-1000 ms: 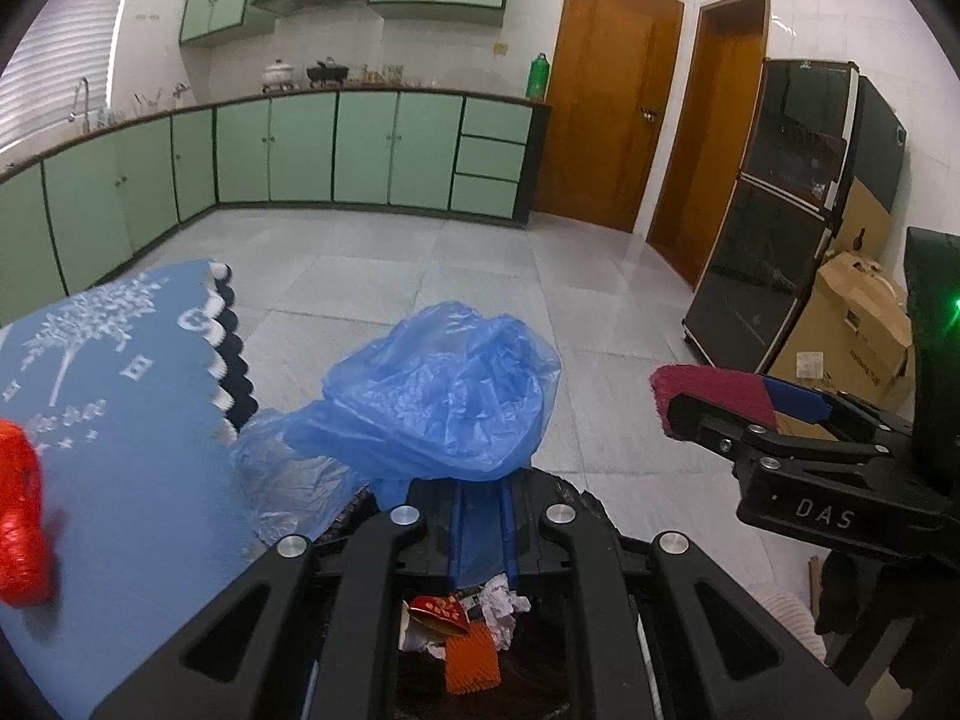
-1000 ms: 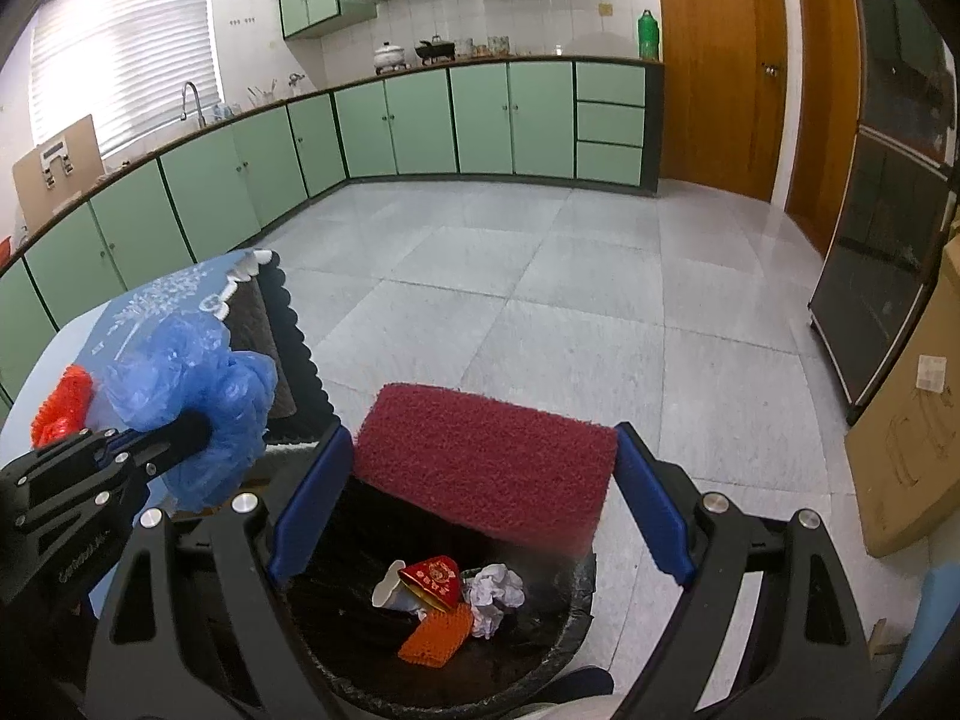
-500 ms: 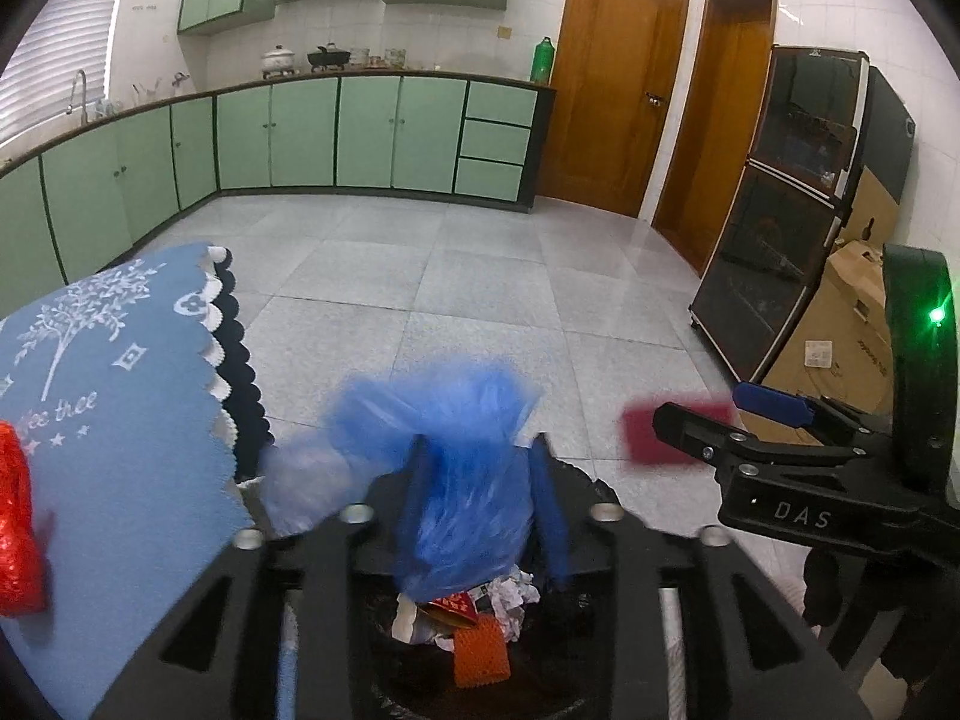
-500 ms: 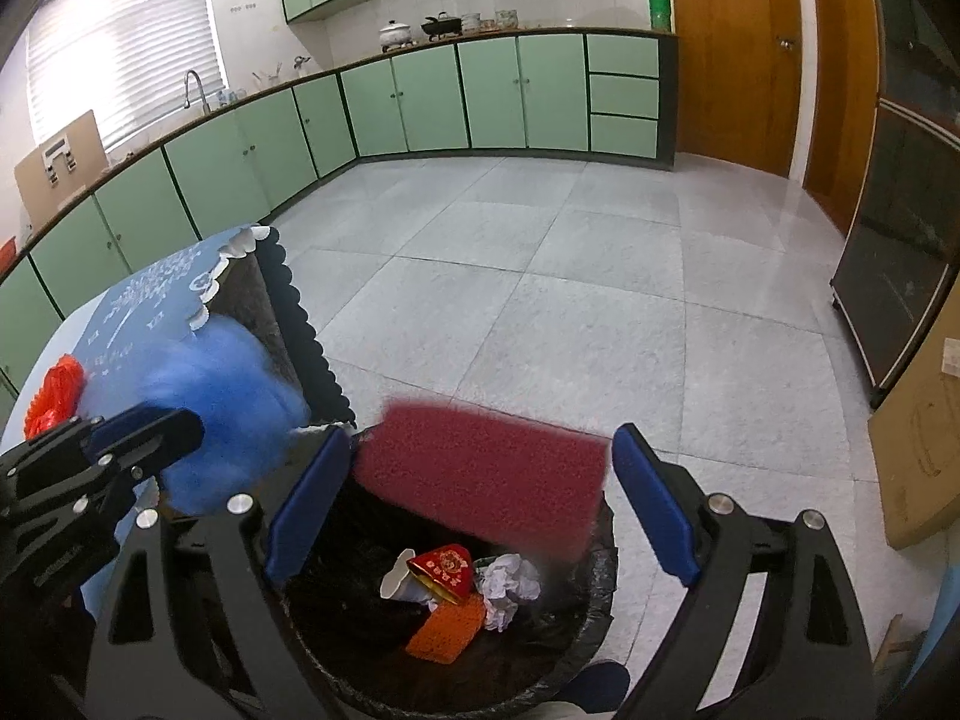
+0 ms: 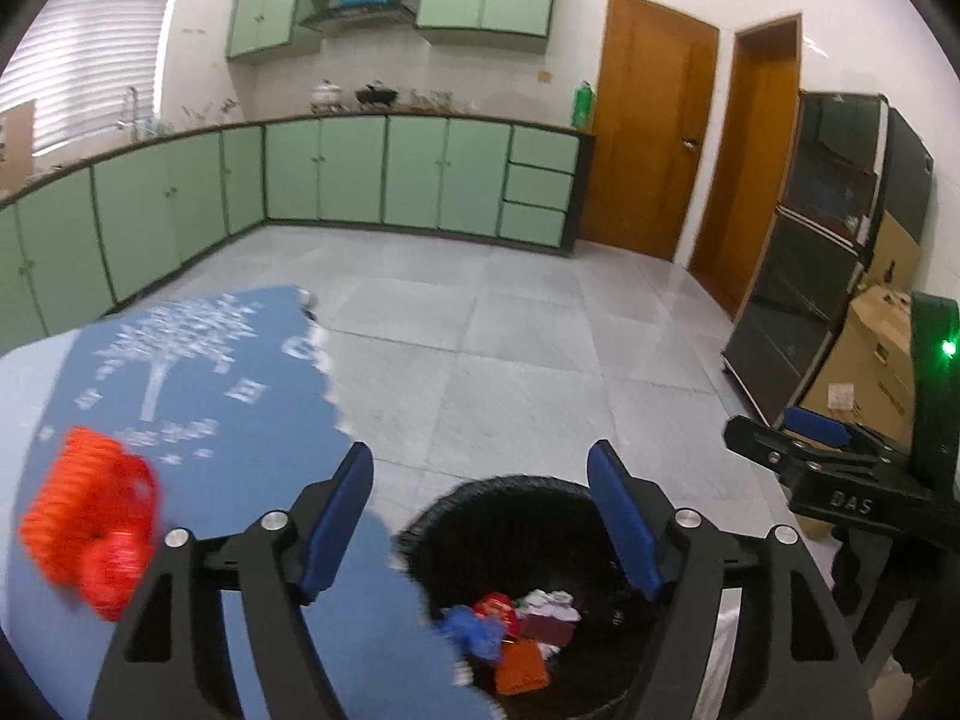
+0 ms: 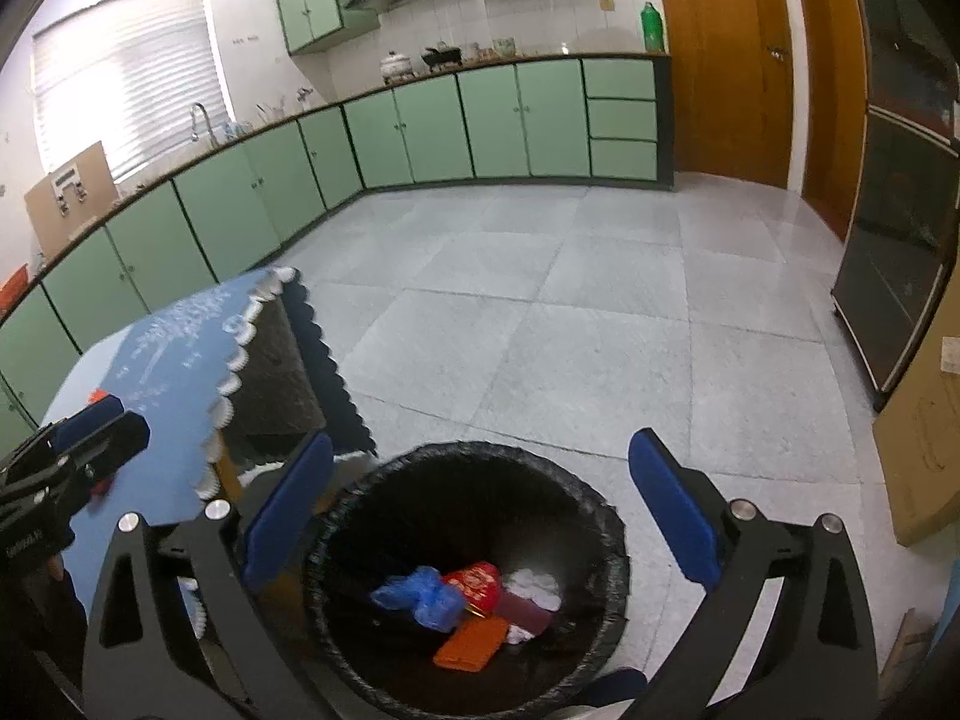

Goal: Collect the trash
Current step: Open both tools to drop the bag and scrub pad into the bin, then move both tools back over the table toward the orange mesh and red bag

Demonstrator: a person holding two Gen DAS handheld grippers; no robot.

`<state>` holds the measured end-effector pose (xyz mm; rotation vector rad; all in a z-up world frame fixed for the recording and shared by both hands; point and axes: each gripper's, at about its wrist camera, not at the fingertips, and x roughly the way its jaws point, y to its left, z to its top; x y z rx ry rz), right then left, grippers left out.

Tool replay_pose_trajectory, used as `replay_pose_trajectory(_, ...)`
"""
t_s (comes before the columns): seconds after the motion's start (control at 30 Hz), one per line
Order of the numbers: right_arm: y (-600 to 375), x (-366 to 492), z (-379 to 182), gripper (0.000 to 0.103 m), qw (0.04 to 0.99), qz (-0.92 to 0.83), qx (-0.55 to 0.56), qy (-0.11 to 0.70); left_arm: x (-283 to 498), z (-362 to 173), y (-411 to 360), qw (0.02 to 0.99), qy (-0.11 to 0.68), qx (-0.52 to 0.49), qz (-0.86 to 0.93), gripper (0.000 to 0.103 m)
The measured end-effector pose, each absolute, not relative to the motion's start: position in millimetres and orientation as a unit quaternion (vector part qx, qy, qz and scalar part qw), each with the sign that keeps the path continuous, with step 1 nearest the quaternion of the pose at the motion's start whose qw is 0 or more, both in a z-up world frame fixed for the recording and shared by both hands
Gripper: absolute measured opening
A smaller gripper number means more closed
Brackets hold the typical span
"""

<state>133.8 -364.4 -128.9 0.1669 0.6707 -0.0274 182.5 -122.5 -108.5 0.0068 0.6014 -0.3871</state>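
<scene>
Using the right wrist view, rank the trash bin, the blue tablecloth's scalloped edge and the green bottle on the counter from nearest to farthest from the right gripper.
1. Trash bin, directly below the right gripper, between its open fingers.
2. Blue tablecloth's scalloped edge, off to the left, beyond the bin.
3. Green bottle, far across the floor on the counter's right end, by the wooden door.

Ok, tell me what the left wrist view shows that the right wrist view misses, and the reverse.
Only the left wrist view shows the red mesh scrap lying whole on the blue tablecloth, and the cardboard box beside the dark cabinet.

Only the right wrist view shows the sink tap under the window and the cardboard sheet leaning on the counter.

Both show the black bin holding the blue bag and the maroon pad, and both the left gripper and right gripper with jaws apart and nothing between them.
</scene>
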Motion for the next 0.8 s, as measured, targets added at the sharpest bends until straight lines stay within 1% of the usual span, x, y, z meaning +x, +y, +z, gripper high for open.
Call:
replay_pose_trajectory(0.2, -310.8, 128.7, -110.3, 0.096, 0.949, 0.027, 0.07, 0.308, 163.5, -91.6, -56.5, 0.953, 0.274, -0.007, -0.127, 0.075)
replay_pose_trajectory(0.47, -223.9, 137.6, -104.0, 0.096, 0.947, 0.09, 0.056, 0.305, 145.2, -95.5, 40.8, 0.961, 0.275, -0.016, -0.019, 0.075)
replay_pose_trajectory(0.63, -168.5, 146.3, -105.9, 0.096, 0.944, 0.117, 0.047, 0.306, 138.4, -102.9, 84.9, 0.96, 0.278, -0.024, 0.021, 0.075)
replay_pose_trajectory(0.8, -124.6, 152.5, -111.3, 0.096, 0.941, 0.136, 0.024, 0.309, 133.2, -109.6, 112.1, 0.958, 0.282, -0.026, 0.041, 0.075)
